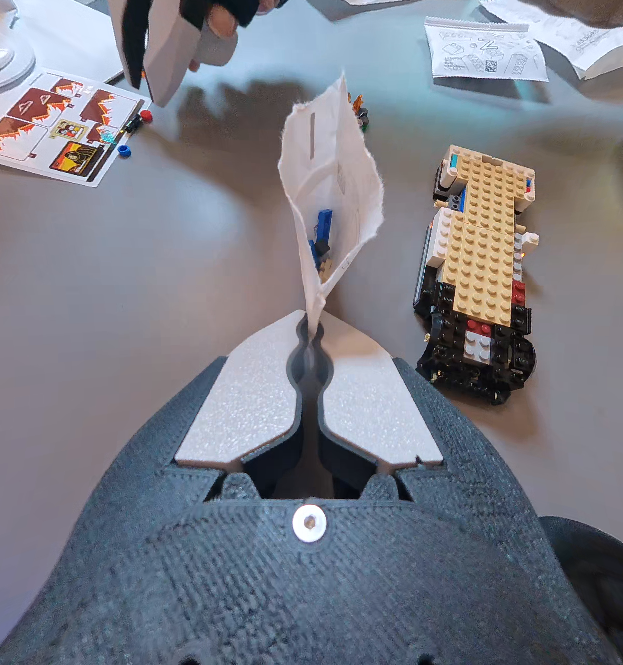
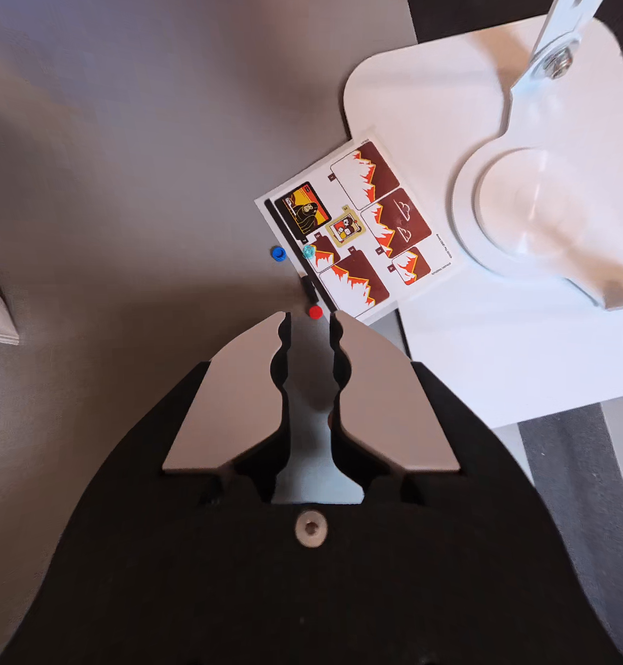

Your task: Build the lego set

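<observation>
Pinching a torn white paper bag [image 1: 330, 187] by its corner in my left gripper [image 1: 312, 324], I risk spilling its loose bricks; my right gripper [image 2: 308, 318] hangs spread just short of a red stud [image 2: 315, 312], easily knocked away.

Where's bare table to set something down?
Bare: grey table between sticker sheet and held paper bag. Crowded: brick model, printed bags, small studs by the sheet.
</observation>
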Demonstrator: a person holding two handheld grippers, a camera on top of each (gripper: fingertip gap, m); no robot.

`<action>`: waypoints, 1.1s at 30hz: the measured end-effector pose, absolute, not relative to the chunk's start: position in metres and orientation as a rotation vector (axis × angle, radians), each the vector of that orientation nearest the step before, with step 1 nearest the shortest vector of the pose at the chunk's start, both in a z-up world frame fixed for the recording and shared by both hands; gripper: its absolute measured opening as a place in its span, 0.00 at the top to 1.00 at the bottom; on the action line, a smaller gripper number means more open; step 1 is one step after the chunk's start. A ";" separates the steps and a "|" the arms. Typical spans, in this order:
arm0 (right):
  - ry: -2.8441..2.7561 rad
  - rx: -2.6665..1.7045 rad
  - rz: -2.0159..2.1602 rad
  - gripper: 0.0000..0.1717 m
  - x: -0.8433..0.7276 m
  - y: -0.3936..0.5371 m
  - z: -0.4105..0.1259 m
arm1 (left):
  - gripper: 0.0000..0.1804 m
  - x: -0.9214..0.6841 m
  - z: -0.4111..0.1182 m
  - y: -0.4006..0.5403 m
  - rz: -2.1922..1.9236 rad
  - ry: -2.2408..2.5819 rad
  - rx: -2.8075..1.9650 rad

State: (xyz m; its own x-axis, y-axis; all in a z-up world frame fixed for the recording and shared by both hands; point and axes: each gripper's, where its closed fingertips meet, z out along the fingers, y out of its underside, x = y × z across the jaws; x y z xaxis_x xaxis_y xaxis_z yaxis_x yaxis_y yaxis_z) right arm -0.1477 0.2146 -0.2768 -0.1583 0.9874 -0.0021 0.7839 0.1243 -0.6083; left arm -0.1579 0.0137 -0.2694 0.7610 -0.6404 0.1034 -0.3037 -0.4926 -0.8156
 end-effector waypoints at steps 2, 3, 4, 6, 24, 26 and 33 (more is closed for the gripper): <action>-2.025 -1.711 0.672 0.88 -0.150 0.214 -0.283 | 1.00 -0.158 -0.270 0.014 -0.512 0.701 -2.107; -2.033 -1.708 0.662 0.88 -0.151 0.215 -0.285 | 1.00 -0.158 -0.269 0.014 -0.514 0.700 -2.107; -2.036 -1.704 0.654 0.89 -0.152 0.215 -0.285 | 1.00 -0.158 -0.269 0.014 -0.516 0.700 -2.107; -2.061 -1.710 0.637 0.92 -0.152 0.215 -0.287 | 1.00 -0.158 -0.269 0.014 -0.516 0.700 -2.106; -2.324 -1.189 1.148 0.95 -0.150 0.050 -0.183 | 1.00 -0.158 -0.270 0.014 -0.517 0.694 -2.108; -2.397 -1.144 1.100 0.95 -0.147 0.035 -0.189 | 1.00 -0.158 -0.270 0.014 -0.512 0.697 -2.109; -2.381 -1.173 1.098 0.89 -0.150 0.039 -0.189 | 1.00 -0.158 -0.270 0.014 -0.509 0.700 -2.112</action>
State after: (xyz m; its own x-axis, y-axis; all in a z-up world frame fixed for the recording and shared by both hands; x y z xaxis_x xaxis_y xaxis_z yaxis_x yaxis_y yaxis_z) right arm -0.1498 0.0395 -0.1894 -0.6364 0.7666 -0.0857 0.5629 0.3857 -0.7310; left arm -0.1584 0.0139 -0.2699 0.7623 -0.6379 0.1092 -0.2997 -0.4976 -0.8140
